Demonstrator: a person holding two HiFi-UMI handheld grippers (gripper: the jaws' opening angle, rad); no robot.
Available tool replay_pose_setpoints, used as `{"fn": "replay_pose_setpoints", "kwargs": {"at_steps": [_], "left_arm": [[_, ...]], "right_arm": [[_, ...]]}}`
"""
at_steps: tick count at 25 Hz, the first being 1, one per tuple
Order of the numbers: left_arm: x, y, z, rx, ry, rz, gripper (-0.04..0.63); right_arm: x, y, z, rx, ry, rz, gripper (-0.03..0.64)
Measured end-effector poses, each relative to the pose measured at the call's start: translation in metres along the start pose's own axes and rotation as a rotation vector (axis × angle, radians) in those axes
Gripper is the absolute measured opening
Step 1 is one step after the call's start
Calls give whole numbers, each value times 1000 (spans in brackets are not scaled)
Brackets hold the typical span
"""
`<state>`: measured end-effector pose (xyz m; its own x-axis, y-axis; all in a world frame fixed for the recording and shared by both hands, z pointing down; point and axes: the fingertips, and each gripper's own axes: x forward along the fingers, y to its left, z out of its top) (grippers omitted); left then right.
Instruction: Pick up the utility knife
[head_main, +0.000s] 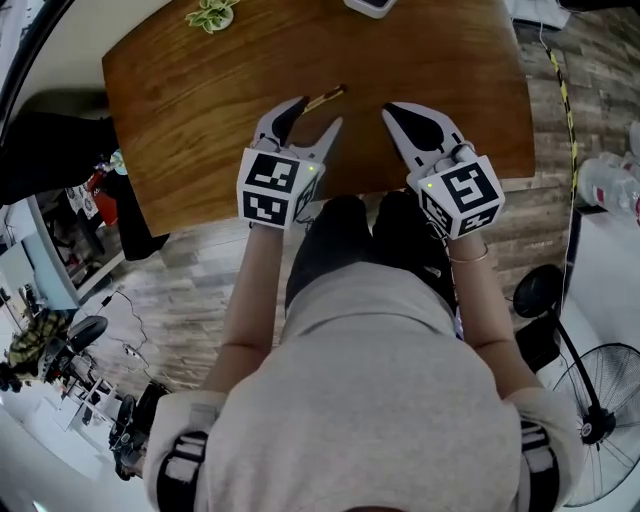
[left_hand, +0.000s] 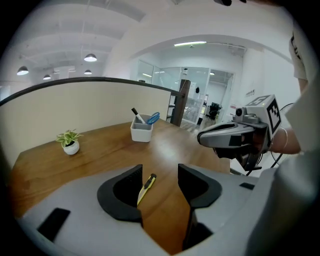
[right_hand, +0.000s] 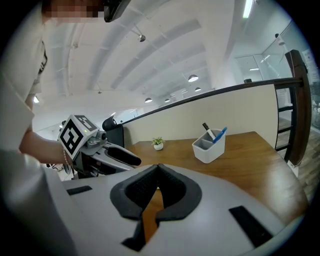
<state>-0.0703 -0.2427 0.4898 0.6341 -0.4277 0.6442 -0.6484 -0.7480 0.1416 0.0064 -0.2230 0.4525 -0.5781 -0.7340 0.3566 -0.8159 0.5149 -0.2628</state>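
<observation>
The left tool (left_hand: 160, 172) is released, its jaws apart. The right tool (right_hand: 158, 170) is clenched on nothing. The utility knife (left_hand: 146, 186) lies on the tabletop (left_hand: 100, 152) just beyond the left jaws, in line with their gap. Farther stands a pen holder (left_hand: 141, 131).

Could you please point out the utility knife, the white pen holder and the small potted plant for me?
utility knife (left_hand: 146, 188): left gripper view, middle of its yellow body.
pen holder (left_hand: 141, 134): left gripper view, its white front wall.
potted plant (left_hand: 71, 147): left gripper view, its white pot.
</observation>
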Motion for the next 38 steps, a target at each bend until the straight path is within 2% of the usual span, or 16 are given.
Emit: {"fn": "replay_pose_setpoints", "kwargs": {"at_steps": [5, 13, 20, 27, 33, 38], "left_arm": [[18, 10, -10, 56, 56, -46, 216], [54, 14, -36, 235, 211, -90, 200], [75, 11, -41, 364, 282, -165, 183], [83, 20, -53, 427, 335, -192, 143], [87, 23, -62, 437, 354, -206, 122], [86, 18, -64, 440, 343, -212, 78]], "right_arm": [[16, -4, -8, -9, 20, -13, 11], [18, -24, -22, 16, 34, -70, 11], [19, -33, -36, 45, 49, -104, 11], [32, -25, -45, 67, 53, -103, 11], [30, -23, -49, 78, 55, -133, 11], [21, -25, -52, 84, 63, -167, 11]]}}
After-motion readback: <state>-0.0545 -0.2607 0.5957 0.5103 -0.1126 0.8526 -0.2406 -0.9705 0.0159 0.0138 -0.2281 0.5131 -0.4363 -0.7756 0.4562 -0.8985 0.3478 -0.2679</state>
